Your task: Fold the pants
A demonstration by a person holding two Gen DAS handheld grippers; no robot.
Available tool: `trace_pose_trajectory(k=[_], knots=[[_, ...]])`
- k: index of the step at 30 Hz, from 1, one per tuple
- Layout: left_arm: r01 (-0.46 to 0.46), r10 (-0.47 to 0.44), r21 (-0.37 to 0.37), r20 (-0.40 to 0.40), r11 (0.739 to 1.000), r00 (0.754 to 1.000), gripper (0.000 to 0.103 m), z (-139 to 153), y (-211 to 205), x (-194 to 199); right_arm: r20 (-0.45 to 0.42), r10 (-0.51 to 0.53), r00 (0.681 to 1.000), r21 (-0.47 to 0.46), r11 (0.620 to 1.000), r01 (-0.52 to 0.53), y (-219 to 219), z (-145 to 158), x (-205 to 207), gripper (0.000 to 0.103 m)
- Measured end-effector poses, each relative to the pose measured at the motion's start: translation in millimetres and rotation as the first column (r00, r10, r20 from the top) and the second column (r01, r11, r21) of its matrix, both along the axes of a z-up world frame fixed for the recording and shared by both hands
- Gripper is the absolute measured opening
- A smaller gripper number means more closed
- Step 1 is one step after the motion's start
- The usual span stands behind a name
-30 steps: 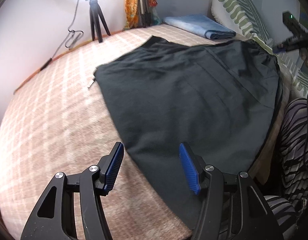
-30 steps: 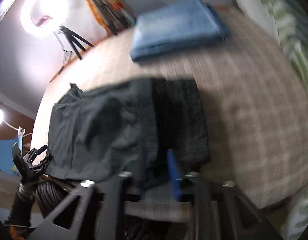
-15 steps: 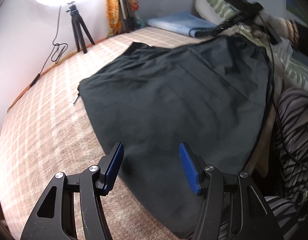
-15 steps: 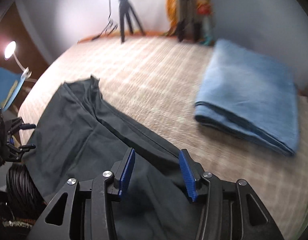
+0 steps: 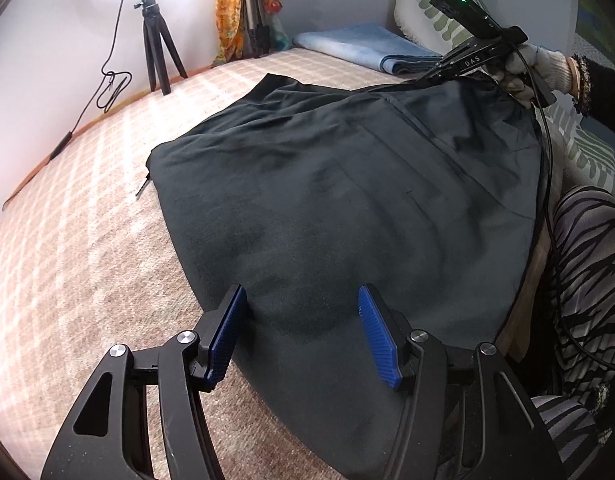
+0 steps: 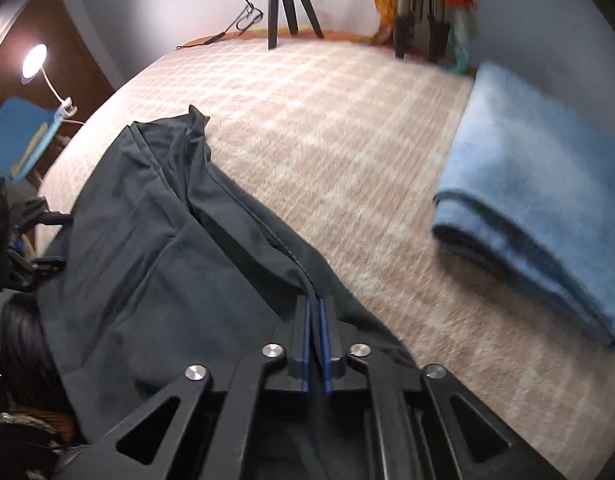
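Across the checked bed [image 5: 87, 248] lay the dark pants [image 5: 347, 184], soft, limp cloth best taken at hems and seams. Right gripper [image 6: 315, 344] jaws had just closed, pinching a seamed edge; left gripper [image 5: 303, 336] jaws stood open over the near end, gripping nothing.

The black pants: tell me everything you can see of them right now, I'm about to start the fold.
The black pants are a dark, matte woven fabric, spread mostly flat on the checked bedspread, with light wrinkles and a long stitched seam. The right gripper has just closed and is shut on a raised ridge of fabric at the far edge. The left gripper is open, its blue pads either side of the near edge, not pinching. The folded blue towel lies apart.
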State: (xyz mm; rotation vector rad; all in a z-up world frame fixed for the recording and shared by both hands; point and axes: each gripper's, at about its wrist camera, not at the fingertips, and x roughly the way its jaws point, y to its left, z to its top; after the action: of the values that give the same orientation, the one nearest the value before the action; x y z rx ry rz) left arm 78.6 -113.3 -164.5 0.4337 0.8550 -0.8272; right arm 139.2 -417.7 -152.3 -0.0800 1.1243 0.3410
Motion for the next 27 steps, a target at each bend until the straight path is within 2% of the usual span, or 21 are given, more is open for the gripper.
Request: trace_pose_trajectory(k=[4, 9, 11, 13, 15, 16, 18, 20, 24, 26, 27], knots=[[0.000, 0.000, 0.000, -0.003, 1.000, 1.000, 0.058, 0.1, 1.3, 0.0, 0.018, -0.075, 0.997, -0.094, 0.993, 0.077, -5.8, -7.2, 9.1, 0.000], [-0.009, 0.009, 0.013, -0.004, 1.000, 1.000, 0.058, 2.6, 3.9, 2.7, -0.013, -0.111, 0.994, -0.083, 0.991, 0.109, -8.0, -5.0, 14.4, 0.003], [-0.040, 0.040, 0.018, 0.000, 0.999, 0.999, 0.058, 5.0, 7.4, 7.1, 0.003, -0.142, 0.990, -0.074, 0.987, 0.142, -11.7, 4.4, 12.6, 0.017], [-0.064, 0.064, 0.011, -0.006, 0.998, 0.998, 0.058, 7.6, 11.6, 10.4, 0.042, -0.156, 0.987, -0.007, 0.988, 0.157, -9.4, 20.2, 6.7, 0.024], [-0.080, 0.080, 0.001, -0.006, 0.997, 0.997, 0.058, 10.1, 15.9, 11.3, 0.075, -0.094, 0.993, 0.069, 0.994, 0.089, 8.4, 37.1, 0.0, 0.027], [-0.084, 0.084, -0.001, -0.005, 0.996, 0.996, 0.058, 11.2, 17.7, 11.1, 0.084, -0.061, 0.995, 0.065, 0.996, 0.056, 18.0, 40.5, -1.0, 0.029], [-0.089, 0.089, 0.003, 0.003, 0.996, 0.996, 0.058, 13.2, 20.3, 10.3, 0.094, 0.045, 0.995, 0.013, 0.999, -0.046, 49.3, 42.6, 1.1, 0.036], [-0.095, 0.095, 0.007, 0.012, 0.995, 0.995, 0.058, 15.1, 23.2, 9.6, 0.082, 0.098, 0.992, -0.044, 0.995, -0.095, 72.5, 36.1, 9.6, 0.041], [-0.119, 0.119, 0.006, 0.018, 0.993, 0.993, 0.058, 19.7, 34.9, 9.1, 0.041, 0.112, 0.993, -0.073, 0.991, -0.109, 95.2, 13.2, 38.7, 0.038], [-0.141, 0.141, 0.008, 0.022, 0.990, 0.990, 0.058, 24.0, 44.0, 9.8, 0.021, 0.107, 0.994, -0.102, 0.989, -0.104, 101.7, -2.4, 51.7, 0.028], [-0.151, 0.151, 0.005, 0.023, 0.988, 0.988, 0.058, 27.2, 48.9, 9.9, 0.010, 0.080, 0.997, -0.133, 0.988, -0.078, 101.5, -10.5, 58.9, 0.028]])
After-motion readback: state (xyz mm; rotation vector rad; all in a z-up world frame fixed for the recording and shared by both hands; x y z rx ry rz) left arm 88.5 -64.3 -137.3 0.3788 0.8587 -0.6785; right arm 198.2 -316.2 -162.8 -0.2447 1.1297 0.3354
